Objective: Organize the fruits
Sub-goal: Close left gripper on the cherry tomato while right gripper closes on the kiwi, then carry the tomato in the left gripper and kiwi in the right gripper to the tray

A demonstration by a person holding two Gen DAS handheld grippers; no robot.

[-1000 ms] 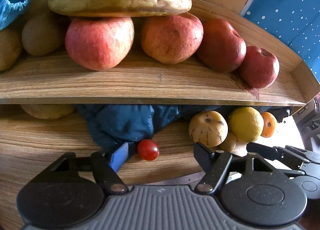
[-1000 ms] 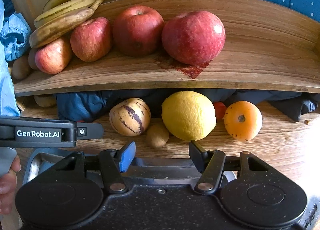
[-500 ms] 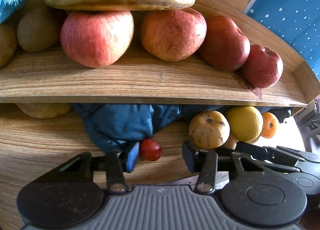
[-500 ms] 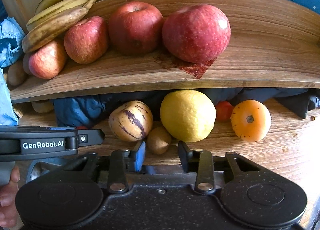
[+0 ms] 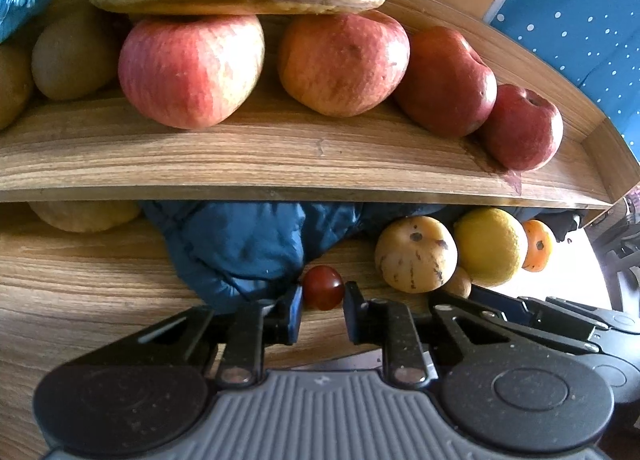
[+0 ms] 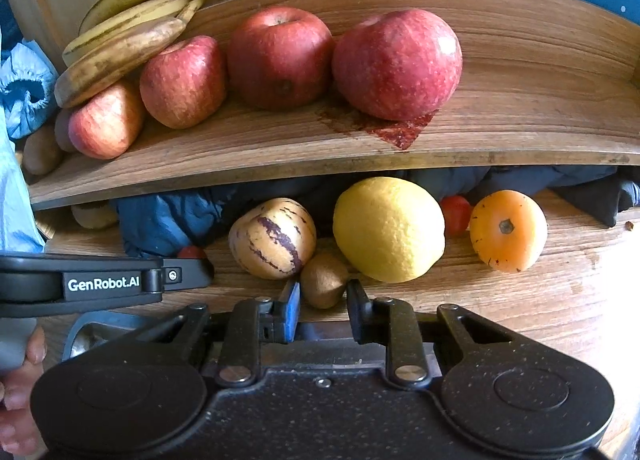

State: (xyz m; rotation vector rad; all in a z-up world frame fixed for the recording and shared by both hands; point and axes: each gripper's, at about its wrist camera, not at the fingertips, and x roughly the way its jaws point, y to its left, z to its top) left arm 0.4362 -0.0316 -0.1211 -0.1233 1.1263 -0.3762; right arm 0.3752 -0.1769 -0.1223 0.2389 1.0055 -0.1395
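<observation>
- Shelf (image 6: 520, 99): a raised wooden shelf carries four apples (image 6: 396, 63) in a row, with bananas (image 6: 120, 47) resting across the leftmost ones. This tier appears already sorted.
- Table (image 6: 560, 300): beneath the shelf, loose fruit remains on the table: a lemon (image 6: 388, 227), a striped melon-like fruit (image 6: 272, 238), an orange persimmon-like fruit (image 6: 506, 230), a kiwi (image 6: 324, 280) and a cherry tomato (image 5: 322, 287). A blue cloth (image 5: 240, 248) lies bunched at the rear.
- Step in hand, as judged: a paired pick-up of the two smallest fruits.
- Right gripper (image 6: 322, 302): jaws narrowed to either side of the kiwi, which rests on the table touching the striped fruit and just beside the lemon. Firm contact cannot be told from this view.
- Left gripper (image 5: 320, 306): jaws drawn in around the cherry tomato, which sits on the table at the cloth's edge. Whether the pads actually press on it cannot be told.
- Next move, as judged: finish each closure gently, since the tomato will bruise or roll, then lift clear of the shelf's front edge without nudging neighbouring fruit.
</observation>
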